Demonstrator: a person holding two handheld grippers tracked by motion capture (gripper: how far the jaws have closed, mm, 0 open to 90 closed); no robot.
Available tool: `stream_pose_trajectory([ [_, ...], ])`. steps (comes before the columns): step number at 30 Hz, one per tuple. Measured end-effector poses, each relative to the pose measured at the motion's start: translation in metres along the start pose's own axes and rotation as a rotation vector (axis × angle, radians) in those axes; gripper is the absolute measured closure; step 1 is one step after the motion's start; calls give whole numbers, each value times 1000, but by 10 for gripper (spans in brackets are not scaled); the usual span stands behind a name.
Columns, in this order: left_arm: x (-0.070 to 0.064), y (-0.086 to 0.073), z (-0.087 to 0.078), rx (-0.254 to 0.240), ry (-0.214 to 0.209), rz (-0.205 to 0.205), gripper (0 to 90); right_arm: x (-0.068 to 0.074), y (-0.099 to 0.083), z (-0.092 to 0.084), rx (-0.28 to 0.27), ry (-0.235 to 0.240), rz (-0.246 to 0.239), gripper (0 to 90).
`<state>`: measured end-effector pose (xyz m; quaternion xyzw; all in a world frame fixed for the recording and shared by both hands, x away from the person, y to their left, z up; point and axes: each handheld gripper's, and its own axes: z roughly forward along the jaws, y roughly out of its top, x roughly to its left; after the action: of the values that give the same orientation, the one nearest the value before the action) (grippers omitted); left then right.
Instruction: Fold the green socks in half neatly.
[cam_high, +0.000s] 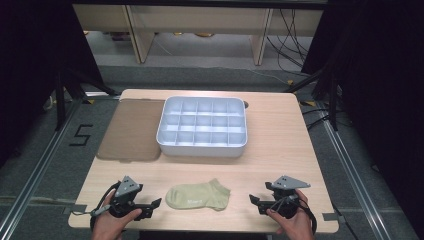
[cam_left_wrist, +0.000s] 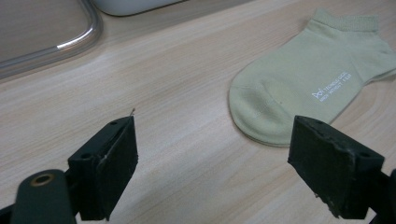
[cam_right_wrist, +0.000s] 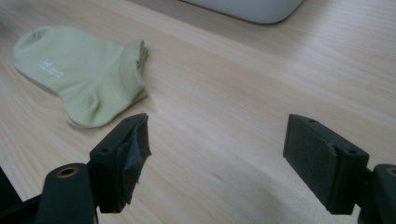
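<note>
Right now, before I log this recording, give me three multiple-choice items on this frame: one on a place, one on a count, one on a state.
1. Where does the sock lie?
A. inside the divided tray
B. on the table between the two grippers
C. on the lid

2. How many rows of compartments does the divided tray have, near to far?
A. three
B. one
C. six

3. How do the jaws of the left gripper stand?
A. shut on the sock
B. shut on nothing
C. open, holding nothing

Answers:
1. B: the high view shows it on bare wood, with the left gripper on one side and the right gripper on the other.
2. A: the dividers mark three rows.
3. C: the left gripper view shows a wide gap with bare table between them.
</note>
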<state>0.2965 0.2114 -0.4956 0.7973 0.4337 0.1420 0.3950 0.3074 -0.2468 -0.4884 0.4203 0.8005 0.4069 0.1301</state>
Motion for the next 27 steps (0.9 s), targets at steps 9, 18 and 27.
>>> stream_pose_trajectory([
  [9, -2, 3, 7, 23, -11, -25, 160, 2, 1, -1, -2, -1, -8, 279],
  [18, -8, 12, 19, 5, -42, -28, 282, 3, 1, -2, -6, -2, 1, 284],
  [27, -15, 16, 40, 53, -61, 8, 447, 2, 2, 1, -17, 28, -29, 284],
])
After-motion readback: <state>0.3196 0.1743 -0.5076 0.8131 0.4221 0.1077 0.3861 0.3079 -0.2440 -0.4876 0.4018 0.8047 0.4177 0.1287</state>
